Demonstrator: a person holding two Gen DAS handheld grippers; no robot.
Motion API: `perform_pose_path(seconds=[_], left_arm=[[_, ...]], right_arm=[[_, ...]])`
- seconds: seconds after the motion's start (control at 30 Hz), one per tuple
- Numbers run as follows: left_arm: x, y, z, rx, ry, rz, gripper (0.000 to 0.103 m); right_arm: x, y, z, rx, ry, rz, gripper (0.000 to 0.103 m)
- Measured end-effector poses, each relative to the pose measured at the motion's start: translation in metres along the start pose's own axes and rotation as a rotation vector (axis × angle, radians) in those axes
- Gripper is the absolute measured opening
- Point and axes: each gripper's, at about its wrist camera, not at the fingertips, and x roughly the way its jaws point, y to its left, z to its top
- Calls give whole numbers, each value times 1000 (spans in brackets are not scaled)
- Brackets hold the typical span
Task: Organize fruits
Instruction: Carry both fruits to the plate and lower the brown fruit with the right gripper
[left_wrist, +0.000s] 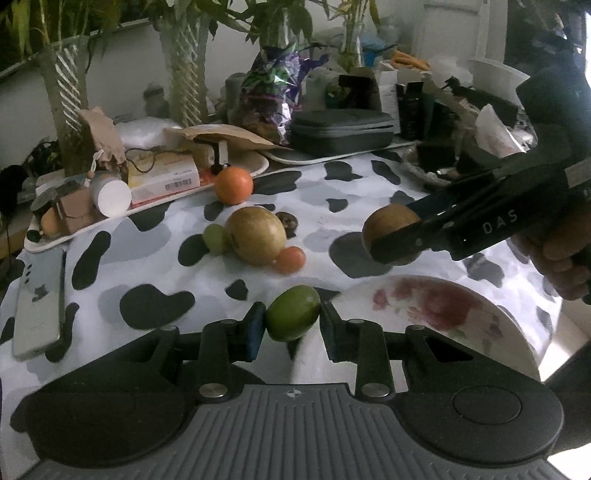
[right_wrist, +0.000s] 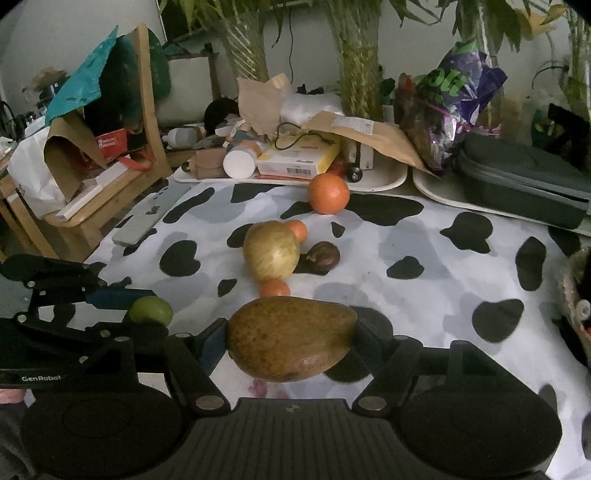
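Note:
My left gripper (left_wrist: 293, 319) is shut on a small green fruit (left_wrist: 293, 317), held above the cow-print cloth beside a white flowered plate (left_wrist: 461, 321). The same fruit shows in the right wrist view (right_wrist: 151, 311). My right gripper (right_wrist: 291, 338) is shut on a brown avocado-shaped fruit (right_wrist: 291, 338), seen in the left wrist view (left_wrist: 388, 229) above the plate's far side. On the cloth lie a large yellow-green fruit (left_wrist: 256, 236), a big orange (left_wrist: 233, 185), a small orange fruit (left_wrist: 290, 259), another small green fruit (left_wrist: 215, 239) and a dark brown one (right_wrist: 323, 257).
A phone (left_wrist: 38, 302) lies at the cloth's left edge. White trays (left_wrist: 147, 206) with boxes, a jar and paper bags line the back. A dark zip case (left_wrist: 341, 131), a foil bag, potted plants and a wooden chair (right_wrist: 147, 122) stand around.

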Motion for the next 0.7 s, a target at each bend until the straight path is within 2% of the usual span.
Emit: perform_pose_path(seconds=[0.4,0.7], left_arm=[[-14,-27,-20,31,41,-2,31],[-14,-41,-29,62,81,12,31]], right_arm=[[-26,26,-25,23,26,-20,75],[-23,33,-39,159,99,-9,75]])
